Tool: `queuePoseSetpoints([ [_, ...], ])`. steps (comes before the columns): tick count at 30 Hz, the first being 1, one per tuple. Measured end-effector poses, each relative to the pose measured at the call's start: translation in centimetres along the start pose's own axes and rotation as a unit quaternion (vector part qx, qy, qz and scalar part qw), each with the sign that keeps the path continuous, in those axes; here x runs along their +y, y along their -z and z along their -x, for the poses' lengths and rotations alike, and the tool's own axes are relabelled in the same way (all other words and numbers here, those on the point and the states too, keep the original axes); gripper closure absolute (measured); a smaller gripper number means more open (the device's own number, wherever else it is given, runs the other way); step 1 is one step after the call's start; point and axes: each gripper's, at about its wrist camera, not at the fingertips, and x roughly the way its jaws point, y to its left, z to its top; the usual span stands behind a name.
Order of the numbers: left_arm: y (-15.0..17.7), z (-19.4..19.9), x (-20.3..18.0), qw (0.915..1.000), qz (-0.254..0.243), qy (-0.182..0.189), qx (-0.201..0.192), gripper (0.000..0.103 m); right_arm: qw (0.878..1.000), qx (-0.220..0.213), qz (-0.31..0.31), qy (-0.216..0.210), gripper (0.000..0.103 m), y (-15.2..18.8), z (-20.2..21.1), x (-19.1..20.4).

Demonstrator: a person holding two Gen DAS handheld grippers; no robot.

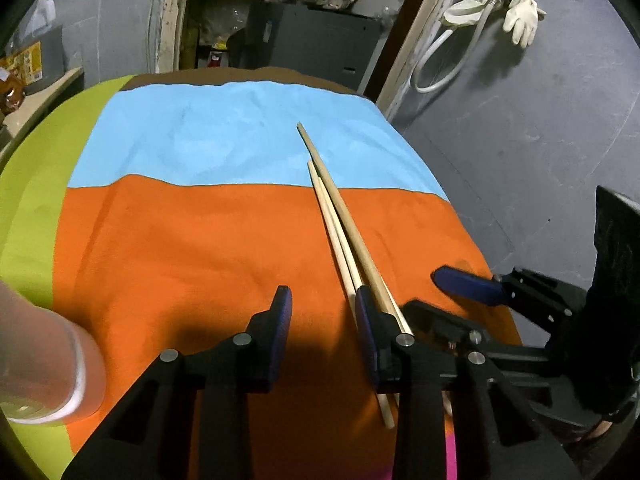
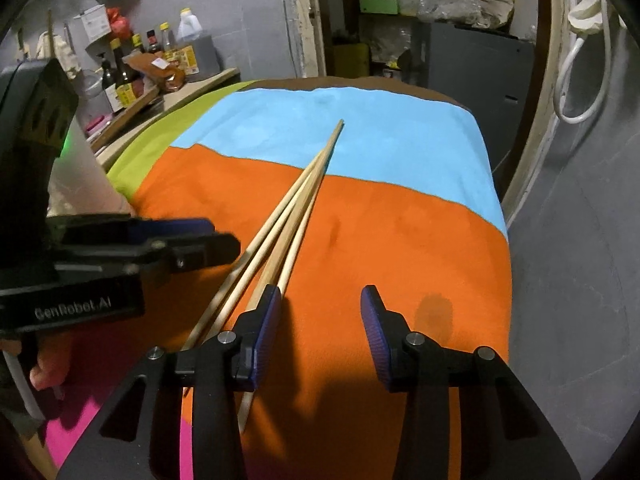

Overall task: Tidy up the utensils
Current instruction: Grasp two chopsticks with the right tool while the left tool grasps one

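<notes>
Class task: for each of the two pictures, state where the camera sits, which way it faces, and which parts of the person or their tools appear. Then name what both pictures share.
Left wrist: sits on the left gripper, looking forward and down over the cloth; its own fingers show, empty, with the right gripper at right.
Right wrist: sits on the right gripper, facing likewise; its own fingers show, empty, with the left gripper at left.
Shared: the chopsticks lying between both grippers, and the cloth.
</notes>
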Motion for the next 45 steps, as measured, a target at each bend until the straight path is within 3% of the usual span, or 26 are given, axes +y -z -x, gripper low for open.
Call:
queuePoseSetpoints([
  [3,-0.2,-0.2,0.0,1.0,-0.003,0.003,0.001,0.075,1.0,0.008,-0.009,0.007,0.069,-0.4,-0.9,-0.8],
  [8,-0.6,-0.9,0.3,1.0,-0.003,-0.003,0.005,0.076,0.999,-0.003,-0.028,-0.019,0.069,-0.6,-0.3,-1.5],
  [14,-1.2,-1.5,0.1,0.9999,-0.009,-0.003,0.011,0.076,0.999,0.002,-0.009,-0.042,0.069,-0.2,0.1,-0.4],
  [18,-1.9,-2.0,0.2,0.9998,-0.01,-0.001,0.017,0.084,0.999,0.005,-0.002,-0.05,0.069,-0.1,0.4,0.1],
  [25,-2.9,-3.0,0.1,0.9994,-0.002,-0.018,0.03,0.093,0.999,0.017,0.004,-0.028,0.069,-0.6,-0.8,0.6],
  [30,-4.0,-3.7,0.3,0.9987,-0.002,-0.027,0.043,0.095,1.0,0.015,-0.007,-0.004,0.089,-2.1,-2.2,-0.1],
  [37,-5.4,-4.0,1.2,0.9979,0.007,-0.021,0.061,0.097,0.997,0.037,-0.057,-0.04,0.091,-5.1,-4.5,-2.3],
  [45,-4.0,-2.4,1.7,0.9981,0.029,-0.03,0.045,0.1,0.995,0.031,-0.086,-0.047,0.1,-4.2,-3.5,-2.8],
])
